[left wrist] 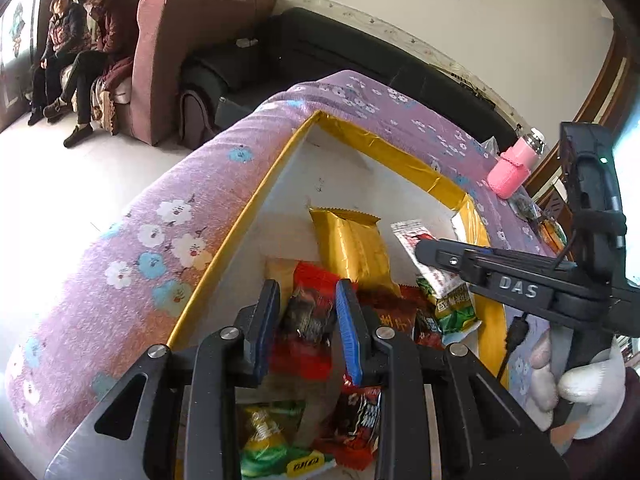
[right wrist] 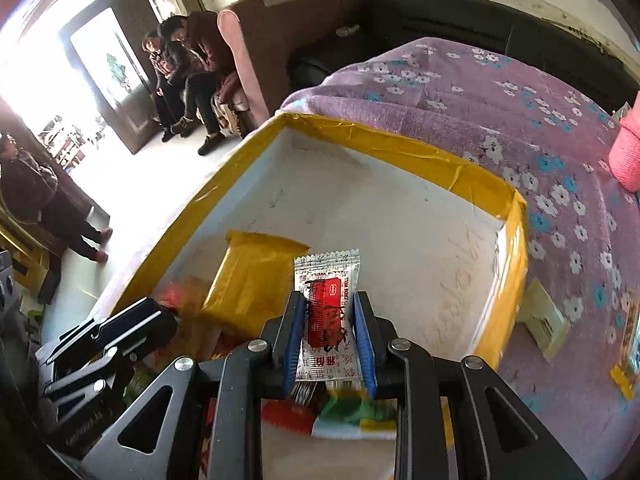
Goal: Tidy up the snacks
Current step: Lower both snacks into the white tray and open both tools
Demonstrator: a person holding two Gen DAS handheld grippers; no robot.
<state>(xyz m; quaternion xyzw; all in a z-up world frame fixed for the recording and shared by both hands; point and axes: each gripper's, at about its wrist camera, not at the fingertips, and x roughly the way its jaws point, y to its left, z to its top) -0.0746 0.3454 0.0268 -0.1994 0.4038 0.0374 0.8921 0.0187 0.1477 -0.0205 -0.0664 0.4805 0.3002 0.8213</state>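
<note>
Purple floral cloth (left wrist: 132, 240) drapes the surface in the left wrist view, and on it sits a shallow white tray edged with yellow tape (left wrist: 400, 160), its far half bare and its near corner heaped with snack packets. Left tongs (left wrist: 308, 320) hang over that heap with the pads apart, a red-and-black snack packet (left wrist: 310, 320) lying between them but not gripped. Behind it a gold foil packet (left wrist: 352, 248) points toward the bare floor of the tray. Right tongs (left wrist: 424, 246) reach in from the right edge, and a pink bottle (left wrist: 510, 172) stands beyond the tray's far rim. From the right wrist view, the right tongs (right wrist: 330, 336) are clamped on a white-and-red sachet (right wrist: 328, 300), held above the tray just beside the gold foil packet (right wrist: 256, 276). White tray floor lies open ahead to the taped rim (right wrist: 400, 136), with the left tongs (right wrist: 132, 324) low at the left.
</note>
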